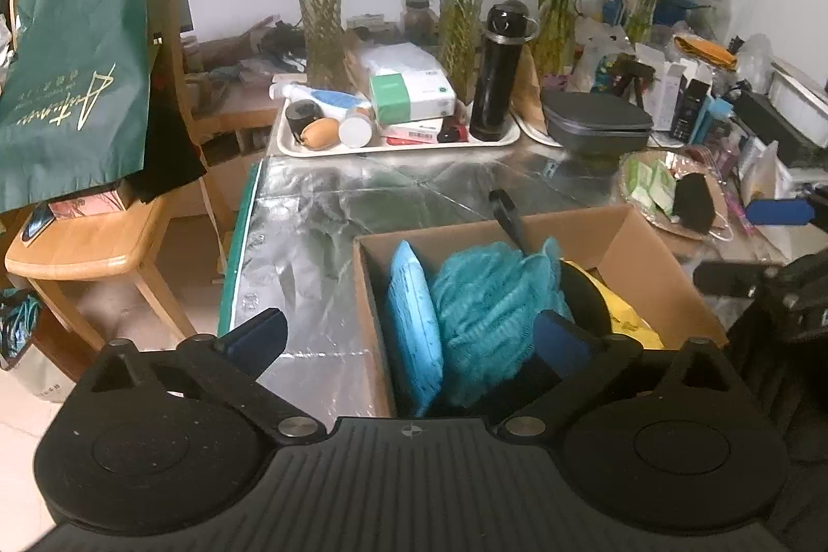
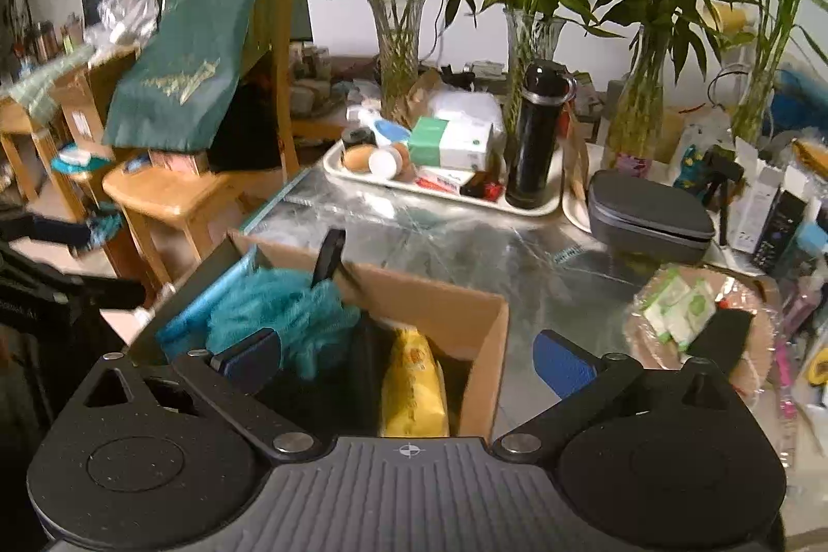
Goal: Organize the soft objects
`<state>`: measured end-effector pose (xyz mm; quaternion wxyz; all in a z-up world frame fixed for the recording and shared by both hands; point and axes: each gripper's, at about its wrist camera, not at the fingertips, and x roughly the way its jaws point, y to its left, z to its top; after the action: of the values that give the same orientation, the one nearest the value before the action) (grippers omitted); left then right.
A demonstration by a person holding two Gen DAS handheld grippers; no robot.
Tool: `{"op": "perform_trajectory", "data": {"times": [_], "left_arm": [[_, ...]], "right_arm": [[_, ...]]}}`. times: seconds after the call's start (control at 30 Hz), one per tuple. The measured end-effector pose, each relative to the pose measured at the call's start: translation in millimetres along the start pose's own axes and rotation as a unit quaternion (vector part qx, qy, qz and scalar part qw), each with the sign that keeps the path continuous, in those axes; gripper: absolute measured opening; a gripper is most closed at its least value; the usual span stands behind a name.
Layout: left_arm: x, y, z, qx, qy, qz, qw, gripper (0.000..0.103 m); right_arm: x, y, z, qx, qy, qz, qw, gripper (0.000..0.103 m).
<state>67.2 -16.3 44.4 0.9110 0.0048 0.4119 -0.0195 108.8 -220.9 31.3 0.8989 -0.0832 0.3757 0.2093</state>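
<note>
While both jaws gape empty — teal mesh pouf (image 1: 481, 309) crumpled in cardboard box (image 1: 652, 241).

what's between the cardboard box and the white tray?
Only bare silver foil table cover between the cardboard box and the white tray; nothing rests there. Clearest in the left wrist view.

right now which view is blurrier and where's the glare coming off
Right wrist view: motion blur smears the left side, the green bag and cardboard box edges soft. Left wrist view: sharper; the silver foil table cover throws bright patchy glare. Both: fisheye bending at the edges.
</note>
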Motion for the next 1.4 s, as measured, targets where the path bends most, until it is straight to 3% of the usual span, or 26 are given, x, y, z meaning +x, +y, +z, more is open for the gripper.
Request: {"op": "perform_trajectory", "data": {"times": [0.4,0.73,0.93,1.4], "left_arm": [[5.0,-12.9,-31.4,0.023,0.044,0.004,0.9987,0.103],[9.8,-12.4,-51.2,0.009,0.062,-0.022,0.9978,0.103],[14.9,-13.8,-55.1,0.016,0.078,-0.002,0.9968,0.103],[22.6,-13.1,-60.3,0.009,0.099,0.004,0.9950,0.103]], "right_arm": [[11.0,14.3,-35.1,-0.006,0.057,-0.011,0.998,0.103],[22.3,20.4,-53.5,0.000,0.093,-0.029,0.995,0.103],[28.1,24.1,-64.4,-0.001,0.113,-0.032,0.993,0.103],[33.9,27.5,-72.2,-0.007,0.130,-0.035,0.991,0.103]]}}
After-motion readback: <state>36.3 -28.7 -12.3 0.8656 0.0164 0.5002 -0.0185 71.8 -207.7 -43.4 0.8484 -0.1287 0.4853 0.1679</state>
